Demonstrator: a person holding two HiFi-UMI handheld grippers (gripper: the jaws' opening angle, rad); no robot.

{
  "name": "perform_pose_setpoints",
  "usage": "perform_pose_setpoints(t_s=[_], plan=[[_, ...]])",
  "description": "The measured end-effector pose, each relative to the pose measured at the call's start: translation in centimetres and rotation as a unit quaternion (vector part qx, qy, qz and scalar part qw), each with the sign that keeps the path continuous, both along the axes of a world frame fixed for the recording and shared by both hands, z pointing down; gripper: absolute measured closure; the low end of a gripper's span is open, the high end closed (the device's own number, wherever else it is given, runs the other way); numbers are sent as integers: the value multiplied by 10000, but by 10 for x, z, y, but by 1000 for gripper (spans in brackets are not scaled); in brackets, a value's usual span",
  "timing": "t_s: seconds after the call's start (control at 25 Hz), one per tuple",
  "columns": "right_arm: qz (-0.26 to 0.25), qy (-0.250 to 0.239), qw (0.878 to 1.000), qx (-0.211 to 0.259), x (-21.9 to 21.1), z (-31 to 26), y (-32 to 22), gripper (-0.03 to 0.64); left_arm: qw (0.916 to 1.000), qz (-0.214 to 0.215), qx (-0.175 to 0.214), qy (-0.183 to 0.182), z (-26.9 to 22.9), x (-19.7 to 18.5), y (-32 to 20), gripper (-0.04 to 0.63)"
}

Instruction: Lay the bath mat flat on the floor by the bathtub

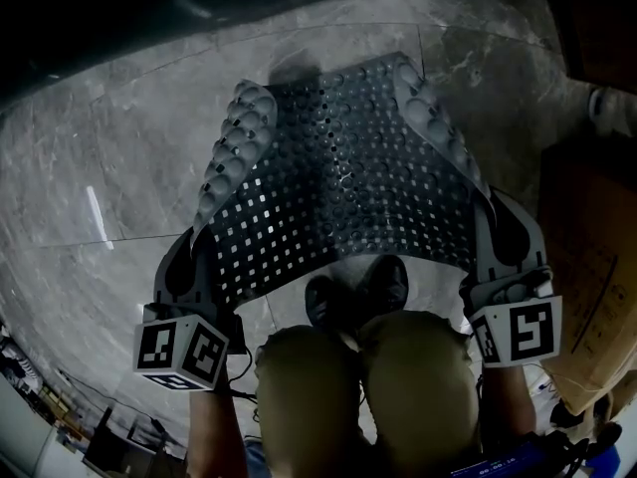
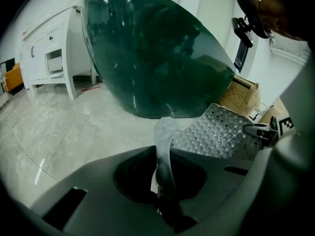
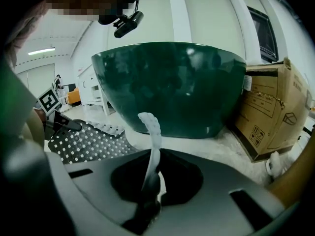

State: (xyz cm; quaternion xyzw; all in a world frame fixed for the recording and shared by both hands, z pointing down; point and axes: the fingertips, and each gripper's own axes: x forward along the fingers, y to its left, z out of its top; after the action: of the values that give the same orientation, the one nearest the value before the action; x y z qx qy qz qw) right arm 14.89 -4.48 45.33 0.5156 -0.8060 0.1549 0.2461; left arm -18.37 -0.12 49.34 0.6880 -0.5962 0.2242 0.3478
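We're mid-carry: left gripper (image 1: 196,252) & right gripper (image 1: 495,229) each clenched on a near corner of the bath mat (image 1: 348,182), slung btwn them over the floor (image 1: 109,167), not yet flat. Next: lower it evenly beside the bathtub (image 2: 157,58), then let go.

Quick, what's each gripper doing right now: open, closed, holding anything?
Left gripper: closed, holding the left edge of the bath mat.
Right gripper: closed, holding the right edge of the bath mat.

left tool (image 1: 202,235) clamped, right tool (image 1: 491,207) clamped, both angled down
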Motion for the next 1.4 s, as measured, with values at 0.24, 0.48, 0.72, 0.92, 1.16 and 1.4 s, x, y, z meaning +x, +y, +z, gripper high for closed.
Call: perform_pose_setpoints(t_s=[0.24, 0.48, 0.72, 0.92, 1.16, 1.4], plan=[[-94, 50, 9999, -36, 3, 17, 4, 591, 9999, -65, -74, 74, 21, -3, 5, 558], [-95, 103, 9999, -36, 11, 34, 4, 591, 9999, -111, -70, 27, 45, -19, 11, 558], [-50, 155, 9999, -30, 18, 50, 2, 591, 9998, -148, -116, -64, 71, -32, 14, 558], [-62, 229, 9997, 32, 27, 67, 0, 591, 9996, -226, -92, -137, 91, -41, 16, 558], [-60, 306, 9995, 51, 30, 76, -3, 591, 9993, -306, -136, -169, 105, -54, 19, 558], [32, 262, 9996, 137, 37, 82, -4, 591, 9992, -283, -129, -251, 116, -61, 22, 558]])
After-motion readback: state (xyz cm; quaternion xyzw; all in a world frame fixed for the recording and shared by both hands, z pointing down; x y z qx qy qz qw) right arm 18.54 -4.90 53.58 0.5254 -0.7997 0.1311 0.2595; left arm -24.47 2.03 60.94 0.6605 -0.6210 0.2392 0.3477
